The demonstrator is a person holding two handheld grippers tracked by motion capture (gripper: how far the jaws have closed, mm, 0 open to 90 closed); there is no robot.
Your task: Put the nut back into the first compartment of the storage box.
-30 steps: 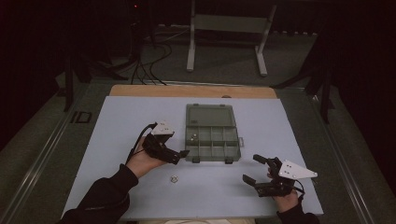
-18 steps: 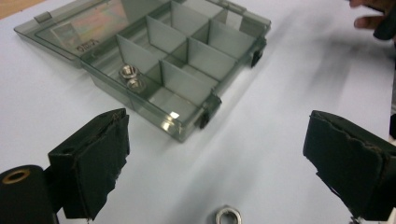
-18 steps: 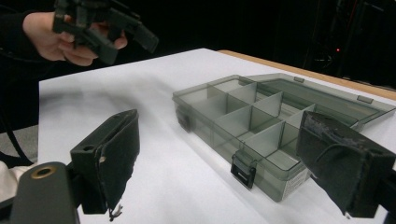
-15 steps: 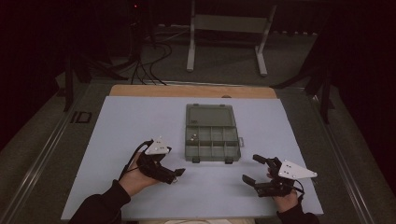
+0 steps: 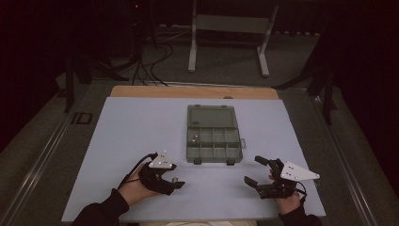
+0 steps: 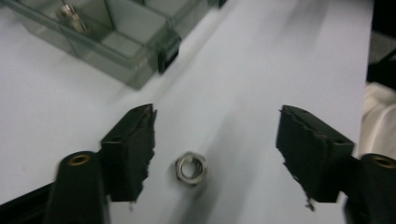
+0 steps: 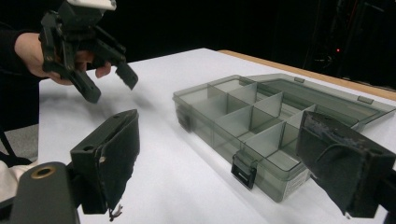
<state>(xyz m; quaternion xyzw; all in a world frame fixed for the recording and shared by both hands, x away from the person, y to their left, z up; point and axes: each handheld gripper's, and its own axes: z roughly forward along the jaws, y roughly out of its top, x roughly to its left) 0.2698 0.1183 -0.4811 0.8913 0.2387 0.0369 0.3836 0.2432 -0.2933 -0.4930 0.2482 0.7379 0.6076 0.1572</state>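
On the near left part of the pale blue table top (image 5: 141,127), the left gripper (image 5: 175,181) is held low over the surface in the person's left hand (image 5: 134,188), its tips pointing to the right. Between its two black jaws lies a small metal nut (image 6: 191,168), flat on the table. The jaws have just been closing, but they do not press on the nut: in the left gripper view it sits closer to the left-hand jaw, with a sliver of bare table between them and a wider gap on the other side. In the high view the nut is a faint speck (image 5: 175,180) at the gripper's tips.

Just beyond and to the right of that gripper is a clear grey parts box (image 5: 214,141), its lid folded back flat on the far side. The tray is split into two rows of compartments, and a small metal piece (image 5: 193,138) lies in the far left compartment; the left gripper view shows it blurred at the top edge (image 6: 70,11). Two dark latches are on the box's near wall.

Toward the near right corner of the table, the right gripper (image 5: 256,170) rests in the person's right hand (image 5: 288,201), well apart from the box. Its jaws stand wide with nothing between them, pointing left and toward the box (image 7: 261,126). The right gripper view also shows the left gripper (image 7: 109,79) farther off, hovering close over the table.
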